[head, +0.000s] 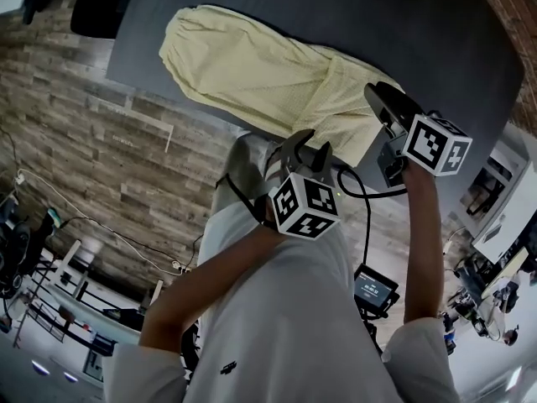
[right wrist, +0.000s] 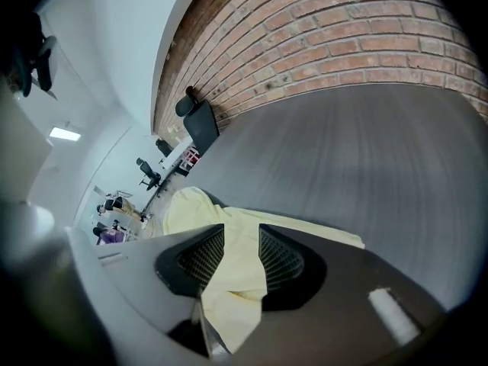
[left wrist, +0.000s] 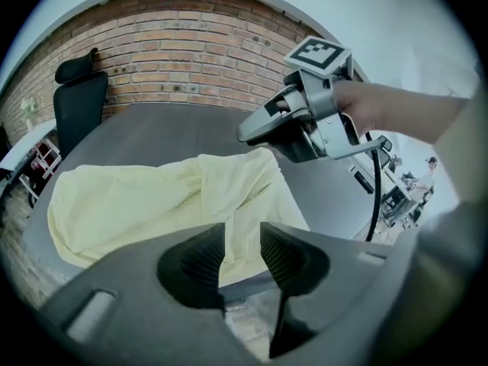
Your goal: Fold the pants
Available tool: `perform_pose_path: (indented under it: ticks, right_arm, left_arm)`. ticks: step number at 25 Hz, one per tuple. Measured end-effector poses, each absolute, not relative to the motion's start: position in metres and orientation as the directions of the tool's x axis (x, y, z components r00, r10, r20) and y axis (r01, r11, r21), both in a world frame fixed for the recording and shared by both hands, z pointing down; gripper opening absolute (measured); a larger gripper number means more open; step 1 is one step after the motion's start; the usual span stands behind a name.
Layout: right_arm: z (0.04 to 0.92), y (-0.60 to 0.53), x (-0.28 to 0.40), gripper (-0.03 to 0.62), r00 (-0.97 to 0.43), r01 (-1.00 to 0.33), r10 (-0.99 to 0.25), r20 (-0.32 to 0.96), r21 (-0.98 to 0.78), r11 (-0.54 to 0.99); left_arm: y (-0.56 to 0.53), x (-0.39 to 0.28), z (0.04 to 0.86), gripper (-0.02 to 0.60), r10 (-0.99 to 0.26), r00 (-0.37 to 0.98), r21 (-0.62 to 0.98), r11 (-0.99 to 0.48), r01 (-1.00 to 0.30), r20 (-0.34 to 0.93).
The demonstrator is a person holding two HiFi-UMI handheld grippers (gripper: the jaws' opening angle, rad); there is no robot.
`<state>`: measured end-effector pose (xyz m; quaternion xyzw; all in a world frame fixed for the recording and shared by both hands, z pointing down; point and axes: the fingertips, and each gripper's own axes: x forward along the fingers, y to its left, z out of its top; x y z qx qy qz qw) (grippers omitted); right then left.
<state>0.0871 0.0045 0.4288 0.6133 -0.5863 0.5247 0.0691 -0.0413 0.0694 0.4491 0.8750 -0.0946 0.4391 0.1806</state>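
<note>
Pale yellow pants (head: 252, 70) lie folded lengthwise on the dark grey table (head: 377, 23), their right end at the near edge. My left gripper (head: 304, 145) hangs just off that edge, below the pants' near right corner. In the left gripper view its jaws (left wrist: 242, 254) stand apart with nothing pinched, and the pants (left wrist: 152, 200) lie beyond them. My right gripper (head: 377, 95) hovers over the pants' right end and also shows as the right gripper (left wrist: 255, 132) above the cloth. Its jaws (right wrist: 241, 254) are open, with yellow cloth (right wrist: 229, 303) showing in the gap, unpressed.
A black office chair (left wrist: 76, 97) stands at the table's far left, against a brick wall (left wrist: 191, 52). Wood-plank floor (head: 84, 141) lies below the near edge. A small screen device (head: 375, 288) hangs by the person's side. Bare tabletop (right wrist: 366, 158) stretches right of the pants.
</note>
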Motion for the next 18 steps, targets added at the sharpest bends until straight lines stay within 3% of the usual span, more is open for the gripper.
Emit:
perform_pose_path:
  ticks: [14, 18]
  right_arm:
    - [0.430, 0.053, 0.129, 0.165, -0.347, -0.828, -0.601, 0.720, -0.536, -0.165]
    - [0.437, 0.062, 0.139, 0.175, -0.369, -0.818, -0.591, 0.717, -0.553, -0.161]
  left_arm:
    - [0.165, 0.014, 0.473, 0.149, -0.022, 0.547, 0.201, -0.917, -0.344, 0.837]
    - [0.176, 0.024, 0.483, 0.189, -0.035, 0.526, 0.189, -0.911, -0.366, 0.850]
